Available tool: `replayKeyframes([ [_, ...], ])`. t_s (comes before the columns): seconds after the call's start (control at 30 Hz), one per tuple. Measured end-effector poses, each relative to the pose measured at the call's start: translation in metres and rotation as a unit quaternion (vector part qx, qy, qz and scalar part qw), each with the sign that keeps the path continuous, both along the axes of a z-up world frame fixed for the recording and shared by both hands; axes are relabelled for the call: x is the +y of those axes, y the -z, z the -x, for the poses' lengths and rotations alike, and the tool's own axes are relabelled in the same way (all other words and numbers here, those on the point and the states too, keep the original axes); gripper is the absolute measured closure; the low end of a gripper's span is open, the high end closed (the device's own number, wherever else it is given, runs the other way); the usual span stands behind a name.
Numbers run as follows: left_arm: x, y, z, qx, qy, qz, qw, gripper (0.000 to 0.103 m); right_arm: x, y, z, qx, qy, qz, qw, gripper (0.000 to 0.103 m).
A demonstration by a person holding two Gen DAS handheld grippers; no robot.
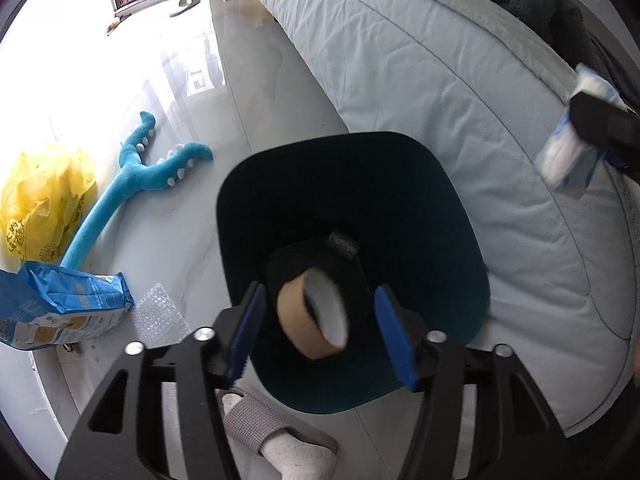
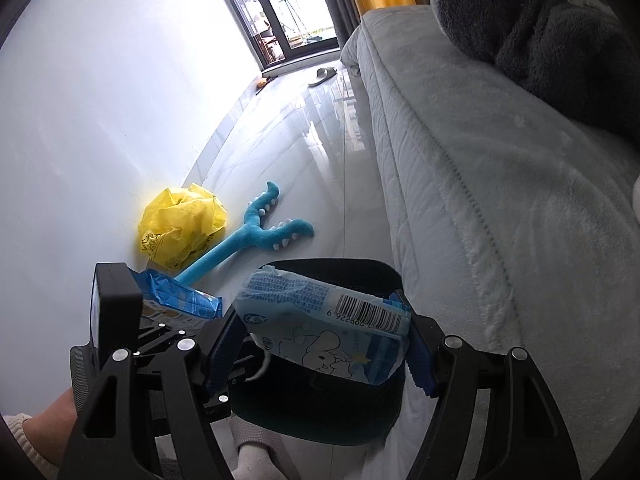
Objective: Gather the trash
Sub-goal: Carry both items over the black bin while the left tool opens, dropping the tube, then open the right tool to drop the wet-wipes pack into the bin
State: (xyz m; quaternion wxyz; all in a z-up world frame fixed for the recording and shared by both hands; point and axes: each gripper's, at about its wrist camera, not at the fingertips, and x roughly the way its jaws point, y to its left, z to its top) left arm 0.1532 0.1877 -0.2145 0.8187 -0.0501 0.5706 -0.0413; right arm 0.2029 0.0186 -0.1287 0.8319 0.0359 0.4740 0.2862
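Left gripper (image 1: 320, 332) hangs open over the dark bin (image 1: 440, 208), tape roll (image 1: 312, 316) loose between, bed (image 1: 440, 80) close beside, floor (image 1: 248, 120) open.

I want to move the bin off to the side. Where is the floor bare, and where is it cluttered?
Bare: glossy floor between the bed and wall, beyond the blue plush toy. Crowded: yellow bag, blue packet and bubble wrap beside the bin.

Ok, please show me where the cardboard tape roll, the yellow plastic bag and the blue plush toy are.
cardboard tape roll (image 1: 310, 318), left wrist view, on its brown outer band.
yellow plastic bag (image 2: 182, 226), right wrist view, on its crumpled middle.
blue plush toy (image 1: 136, 170), left wrist view, where its branches fork.
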Motion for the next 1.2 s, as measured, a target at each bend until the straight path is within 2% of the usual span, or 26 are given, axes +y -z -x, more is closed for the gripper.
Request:
replayKeyframes([
  [0.07,0.005,-0.004,0.001,-0.008,-0.001,-0.004,1.0000,0.033,0.004,0.006,-0.001,0.007,-0.001,0.004,1.000,0.031],
  [0.2,0.017,-0.014,0.004,-0.025,-0.013,0.000,0.9996,0.022,0.018,0.018,-0.001,0.015,-0.006,0.023,1.000,0.031],
  [0.43,0.040,-0.046,0.009,-0.092,-0.040,-0.003,0.9950,0.020,0.039,0.044,0.001,0.018,-0.022,0.069,0.997,0.031],
  [0.73,0.054,-0.101,0.016,-0.195,-0.064,0.004,0.9786,0.017,0.065,0.082,0.003,0.046,-0.042,0.095,0.994,0.031],
  [0.83,0.057,-0.116,0.020,-0.226,-0.070,0.013,0.9715,0.013,0.072,0.095,0.004,0.054,-0.050,0.107,0.992,0.031],
  [1.13,0.059,-0.149,0.031,-0.286,-0.074,0.020,0.9551,0.008,0.087,0.116,0.006,0.070,-0.065,0.132,0.987,0.031],
  [1.2,0.057,-0.154,0.033,-0.296,-0.073,0.018,0.9523,0.008,0.089,0.120,0.006,0.074,-0.069,0.138,0.985,0.028],
])
